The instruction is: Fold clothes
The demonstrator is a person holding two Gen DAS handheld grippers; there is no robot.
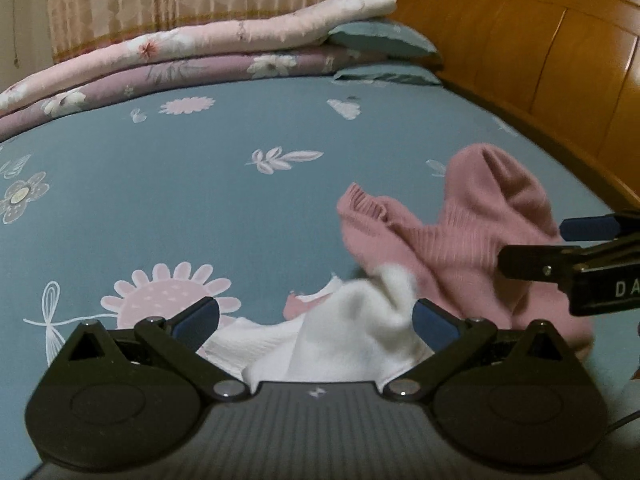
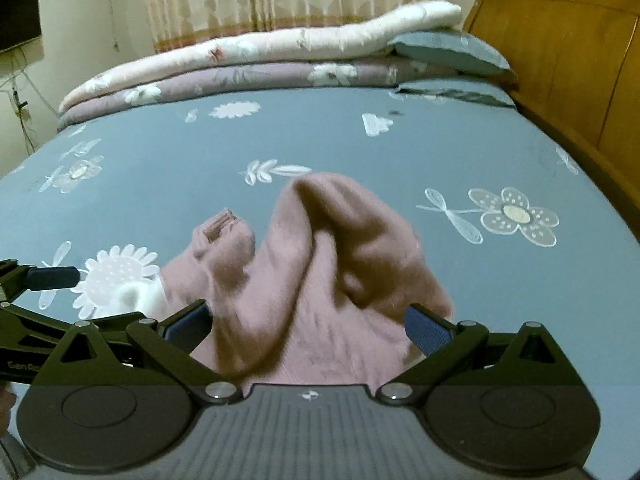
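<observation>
Both grippers gaping wide, gripping nothing: left gripper (image 1: 316, 318) hovering over white garment (image 1: 332, 340), right gripper (image 2: 308, 322) over crumpled pink sweater (image 2: 320, 272). Blue bedsheet (image 1: 160, 208) lying open leftward; headboard (image 1: 540, 60) bounding right.

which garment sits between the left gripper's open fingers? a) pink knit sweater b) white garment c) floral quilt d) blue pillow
b: in the left wrist view the white garment lies between the spread fingers of the left gripper, with the pink knit sweater off to its right.
</observation>
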